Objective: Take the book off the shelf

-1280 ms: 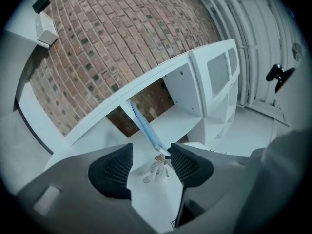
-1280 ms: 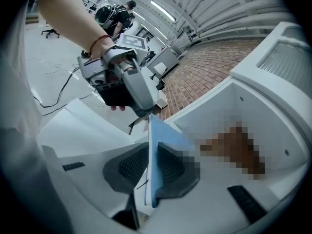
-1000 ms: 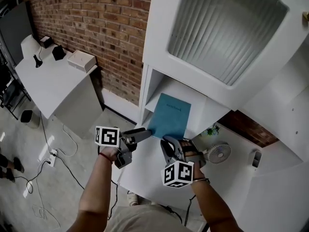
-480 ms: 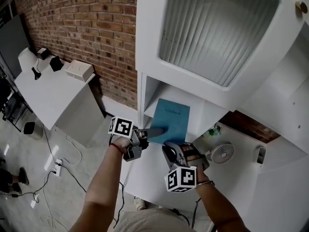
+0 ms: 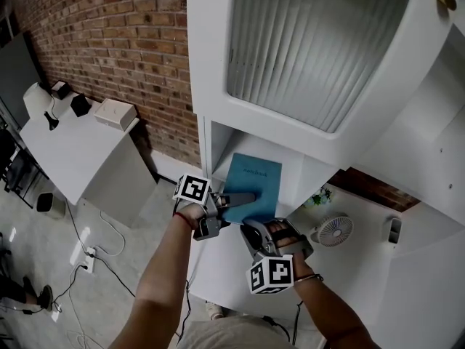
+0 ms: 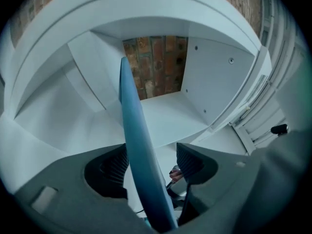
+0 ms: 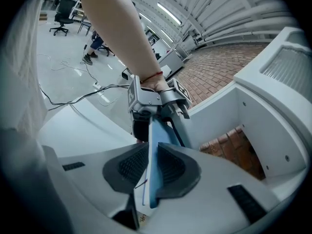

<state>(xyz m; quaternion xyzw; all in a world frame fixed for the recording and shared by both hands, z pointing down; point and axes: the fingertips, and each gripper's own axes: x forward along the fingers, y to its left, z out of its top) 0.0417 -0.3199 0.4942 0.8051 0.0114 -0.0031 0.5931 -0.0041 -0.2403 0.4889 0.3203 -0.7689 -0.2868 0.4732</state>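
A brick wall (image 5: 123,42) and a white cabinet (image 5: 211,64) fill the background, with a white surface (image 5: 218,267) below the cabinet. The right hand-held gripper (image 7: 152,165) is closed on the near bottom edge of a teal book (image 5: 254,184), both ribbed pads being pressed against its covers. The left hand-held gripper (image 6: 153,164) is set over the book's 9 o'clock edge with its jaws apart: the book passes between them close against one pad, and a clear gap is left at the other.

In the head view the book's long axis runs from 6 o'clock towards 12 o'clock, tilted slightly towards 1 o'clock. Its far end is inside the cabinet's open shelf compartment (image 5: 221,140) and its near end projects over the surface. In the left gripper view it is seen edge-on as a thin blade.

The print on the cover is too small to be read. The book's near corners are covered by the two hand-held grippers. What lies behind the ribbed glass door (image 5: 312,49) above cannot be made out. At 4 o'clock from the book, a small fan (image 5: 330,231) and a plant (image 5: 320,195) are seen.
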